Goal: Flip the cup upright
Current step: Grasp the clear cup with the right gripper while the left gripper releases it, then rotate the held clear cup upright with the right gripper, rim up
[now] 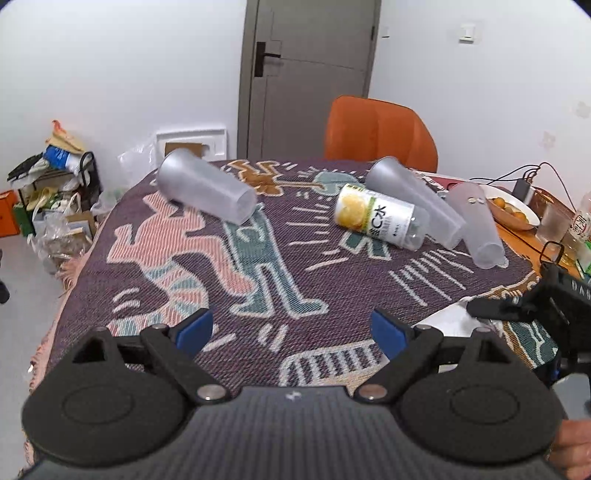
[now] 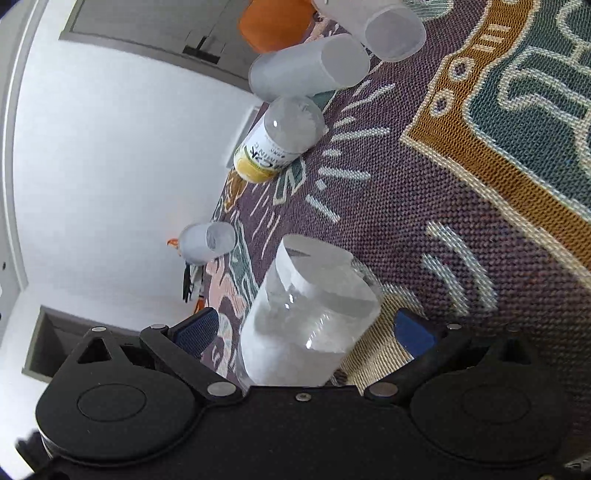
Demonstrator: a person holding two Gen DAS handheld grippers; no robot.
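Observation:
Three frosted plastic cups lie on their sides on the patterned cloth: one at the far left (image 1: 207, 192), two at the right (image 1: 417, 201) (image 1: 478, 225). A labelled clear bottle (image 1: 380, 216) lies between them. My left gripper (image 1: 291, 328) is open and empty above the near cloth. In the right wrist view a clear cup (image 2: 310, 314) sits between the blue pads of my right gripper (image 2: 306, 328); the pads stand apart from its sides. That view is rolled sideways. The same cups (image 2: 310, 66) (image 2: 384, 26) (image 2: 208, 242) and bottle (image 2: 280, 136) show beyond.
An orange chair (image 1: 380, 129) stands behind the table. A plate of fruit (image 1: 513, 210), cables, a glass and bottles sit at the right edge. Clutter is piled on the floor at left (image 1: 51, 192). The cloth (image 1: 258, 280) hangs over the table's left edge.

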